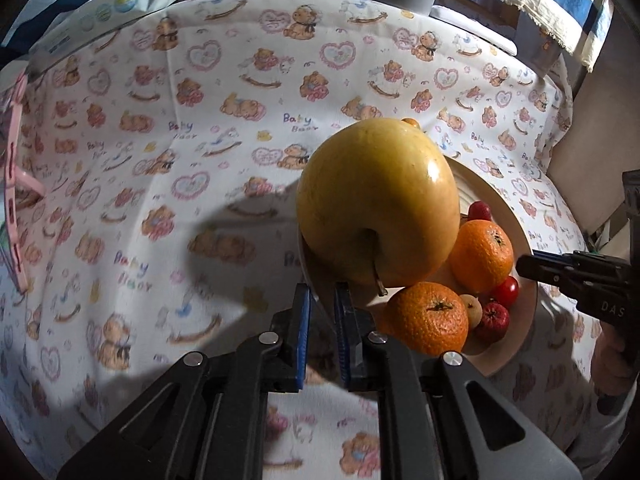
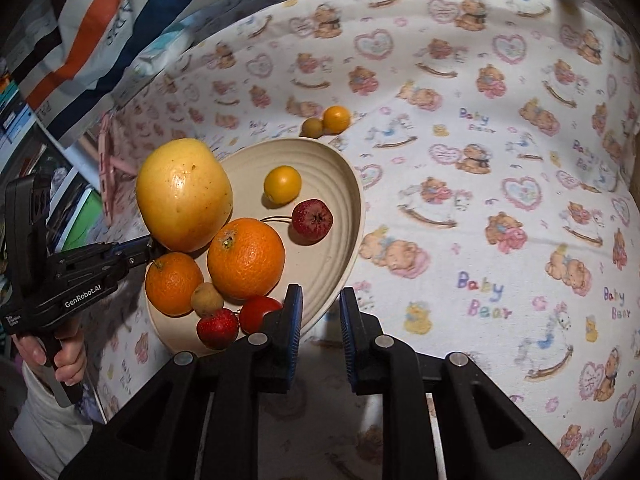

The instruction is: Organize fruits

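The left claw (image 1: 322, 312) sits at the near left edge of the cream plate (image 2: 352, 184). Its blue pads have a small gap and hold nothing, so it is released. Just past its tips is the big yellow apple (image 1: 378, 200), resting at the plate's edge with its stem pointing back at the claw. To the right of the apple lie two oranges (image 1: 482, 254), some small red fruits (image 1: 492, 317) and a small tan fruit (image 1: 471, 308), all on the plate.

The right claw (image 2: 320, 312) is over the near right rim of the plate, pads apart, released too. A small yellow fruit (image 2: 282, 184) and a red fruit (image 2: 312, 217) lie ahead of it on the plate. Farther ahead, two little orange fruits (image 2: 336, 119) sit on the teddy bear cloth (image 2: 480, 220) that covers the desk.
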